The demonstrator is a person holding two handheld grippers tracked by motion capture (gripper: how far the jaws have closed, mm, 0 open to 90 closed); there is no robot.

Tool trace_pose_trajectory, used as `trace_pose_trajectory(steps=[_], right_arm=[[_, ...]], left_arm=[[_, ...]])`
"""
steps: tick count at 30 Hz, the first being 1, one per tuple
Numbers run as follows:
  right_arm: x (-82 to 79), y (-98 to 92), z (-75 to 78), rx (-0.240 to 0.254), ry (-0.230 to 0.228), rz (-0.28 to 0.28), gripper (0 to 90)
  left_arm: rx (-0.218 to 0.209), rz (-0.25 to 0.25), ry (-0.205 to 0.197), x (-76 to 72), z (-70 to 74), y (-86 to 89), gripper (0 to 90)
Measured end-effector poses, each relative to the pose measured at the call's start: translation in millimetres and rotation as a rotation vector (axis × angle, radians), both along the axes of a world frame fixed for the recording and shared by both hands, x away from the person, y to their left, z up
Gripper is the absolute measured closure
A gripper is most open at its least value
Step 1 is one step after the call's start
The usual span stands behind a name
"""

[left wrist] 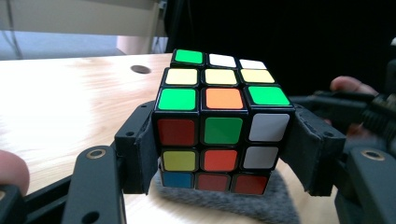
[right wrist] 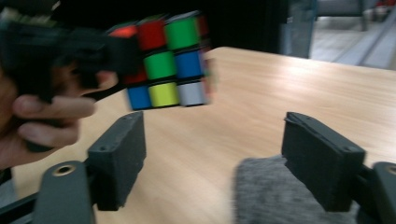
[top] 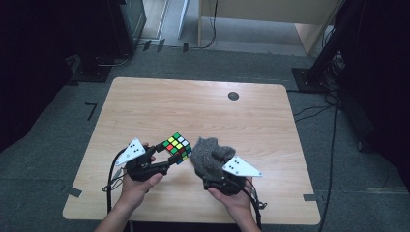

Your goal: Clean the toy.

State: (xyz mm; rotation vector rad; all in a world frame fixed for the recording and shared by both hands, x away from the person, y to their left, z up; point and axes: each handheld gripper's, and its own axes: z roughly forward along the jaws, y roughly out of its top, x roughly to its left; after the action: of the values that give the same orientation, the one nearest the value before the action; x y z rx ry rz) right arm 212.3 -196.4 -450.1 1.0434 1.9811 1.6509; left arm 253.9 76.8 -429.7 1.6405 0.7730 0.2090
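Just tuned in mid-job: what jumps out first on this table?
The bright scrambled puzzle cube stands out, clamped between the left gripper's black fingers near the table's front middle. Right beside it, a crumpled grey cloth lies on the wood under the right gripper, whose fingers stand apart with nothing between them.

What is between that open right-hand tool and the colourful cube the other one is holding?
Nothing visible. The right gripper has its fingers apart, and the cube, clamped in the left gripper, hangs beyond them over bare table. The grey cloth lies low by one finger.
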Motion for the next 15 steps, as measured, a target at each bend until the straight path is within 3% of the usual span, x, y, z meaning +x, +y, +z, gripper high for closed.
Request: trace_pose_trajectory(steps=[3, 9, 15], right_arm=[[-4.1, 11.8, -2.3, -0.002, 0.012, 0.018, 14.4], [-10.8, 25.2, -4.5, 0.003, 0.011, -0.008, 14.8], [-12.2, 26.1, -7.0, -0.023, -0.004, -0.067, 24.6]], left_arm=[[-0.004, -0.006, 0.013, -5.5, 2.0, -8.6, 34.5], [-0.003, -0.019, 0.060, -16.1, 1.9, -26.6, 34.5], [-0.011, -0.058, 0.079, -19.6, 0.3, -33.9, 34.3]])
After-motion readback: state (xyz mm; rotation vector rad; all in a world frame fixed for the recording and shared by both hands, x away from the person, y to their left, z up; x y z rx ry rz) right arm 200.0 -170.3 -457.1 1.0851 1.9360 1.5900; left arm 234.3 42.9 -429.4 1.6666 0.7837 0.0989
